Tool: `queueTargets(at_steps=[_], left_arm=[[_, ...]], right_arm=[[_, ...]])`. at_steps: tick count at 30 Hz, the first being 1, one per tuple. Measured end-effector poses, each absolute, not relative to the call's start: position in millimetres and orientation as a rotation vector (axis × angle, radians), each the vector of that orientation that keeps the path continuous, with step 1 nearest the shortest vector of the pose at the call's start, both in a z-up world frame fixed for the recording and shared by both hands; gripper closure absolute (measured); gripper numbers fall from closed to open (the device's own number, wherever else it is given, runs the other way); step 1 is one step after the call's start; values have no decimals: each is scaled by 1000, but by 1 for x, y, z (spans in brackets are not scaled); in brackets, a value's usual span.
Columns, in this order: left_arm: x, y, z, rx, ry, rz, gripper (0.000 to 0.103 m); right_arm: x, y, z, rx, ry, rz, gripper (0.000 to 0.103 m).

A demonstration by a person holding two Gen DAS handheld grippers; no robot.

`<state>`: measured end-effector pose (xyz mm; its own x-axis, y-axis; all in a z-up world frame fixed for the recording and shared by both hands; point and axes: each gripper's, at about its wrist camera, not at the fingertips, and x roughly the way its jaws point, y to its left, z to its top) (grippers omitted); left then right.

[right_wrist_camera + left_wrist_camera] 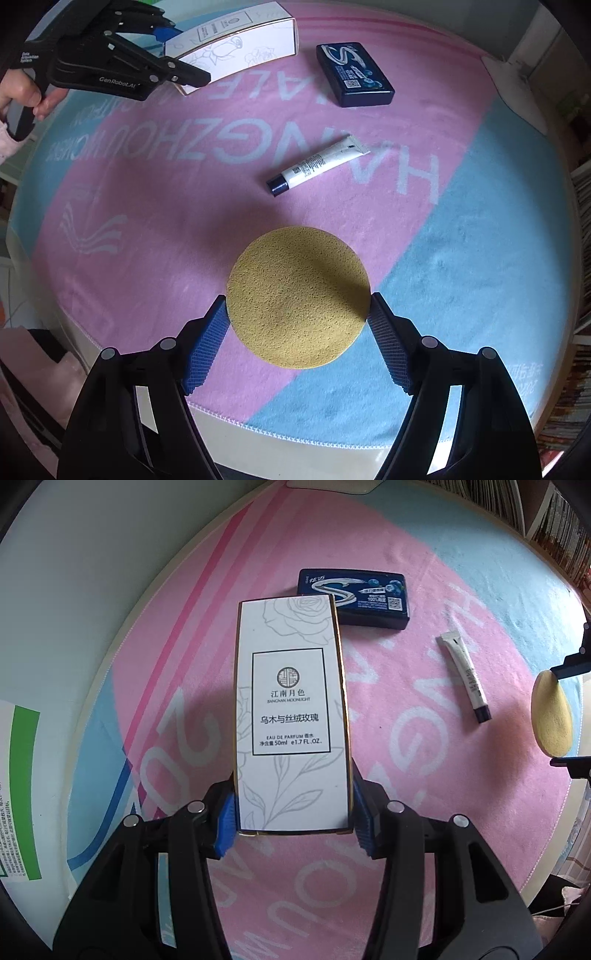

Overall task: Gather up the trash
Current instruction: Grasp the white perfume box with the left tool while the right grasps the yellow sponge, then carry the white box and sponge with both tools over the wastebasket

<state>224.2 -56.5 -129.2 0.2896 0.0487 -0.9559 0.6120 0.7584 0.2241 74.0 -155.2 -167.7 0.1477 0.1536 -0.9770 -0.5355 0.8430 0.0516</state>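
**Both grippers loaded, two items left on the towel**

Right, both hands are full here. The left gripper (293,814) has its blue pads pressed against the two long sides of the tall white cardboard perfume box with the rose line drawing (291,716), jaws roughly half closed around its lower end. In the right wrist view that box (236,48) appears tilted, clear of the cloth at its held end, a person's hand (22,94) on the handle. The right gripper (297,338) stands wide, its pads touching opposite edges of the round yellow-brown sponge disc (298,297), so it grips across the full width.

Still lying on the pink and light-blue printed towel (461,258): the dark blue rectangular gum tin (354,74) and the small white squeeze tube with a dark cap (317,164), well apart from each other.

My read: this is the pick-up step, grips made, carry-off due. No bin shows in either view, so the next move calls for taking both items out to wherever the trash goes, keeping the squeeze steady; the sponge, pinched at its rim, looks the likelier to buckle or slip.
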Motion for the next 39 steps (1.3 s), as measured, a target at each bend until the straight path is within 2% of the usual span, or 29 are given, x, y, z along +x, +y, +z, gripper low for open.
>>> queueTargets(at_steps=[11,15,21,30,39], left_arm=[[148,-112,-101,728,1156,-524,56],[136,-127,-106,728,1148,-520,57],[92,-137,-85,745,1111,-549,57],[47,-192,-51,811,995,-651,57],[-48,-274,-63,924,938,-879,57]], right_arm=[[0,-231,-147,-233,1299,397,27],[-17,-252,-137,-192,1287,351,27],[-53,-293,-126,-123,1272,273,27],[-123,-336,-122,-42,1257,152,27],[-222,-378,-133,86,1269,5,27]])
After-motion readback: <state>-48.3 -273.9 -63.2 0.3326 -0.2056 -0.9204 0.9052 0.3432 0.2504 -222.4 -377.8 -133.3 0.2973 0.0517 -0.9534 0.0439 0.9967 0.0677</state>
